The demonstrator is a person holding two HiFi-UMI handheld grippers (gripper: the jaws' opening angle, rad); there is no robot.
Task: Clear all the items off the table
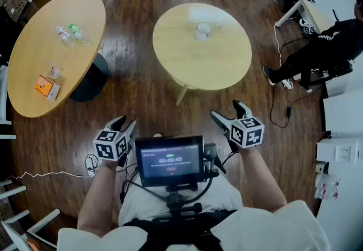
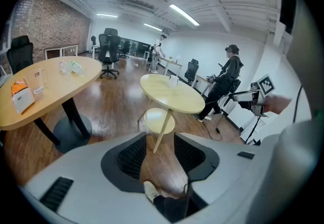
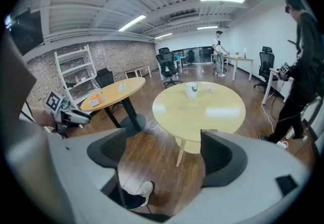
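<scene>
We're standing off, holding nothing.
Head view: we're seeing the cup (image 1: 203, 30) on the round table (image 1: 215, 68), well apart from us; probably light, rigid, slick, so we're planning to pinch across its wall. Left gripper view: left gripper (image 2: 160, 139) jaws are sitting partly open, nothing between. Right gripper view: right gripper (image 3: 163, 139) jaws are gaping wide, nothing between.

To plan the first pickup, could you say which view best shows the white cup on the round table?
Right gripper view: the white cup stands side-on, unobstructed. Head view shows it from above; left gripper view, tiny.
</scene>
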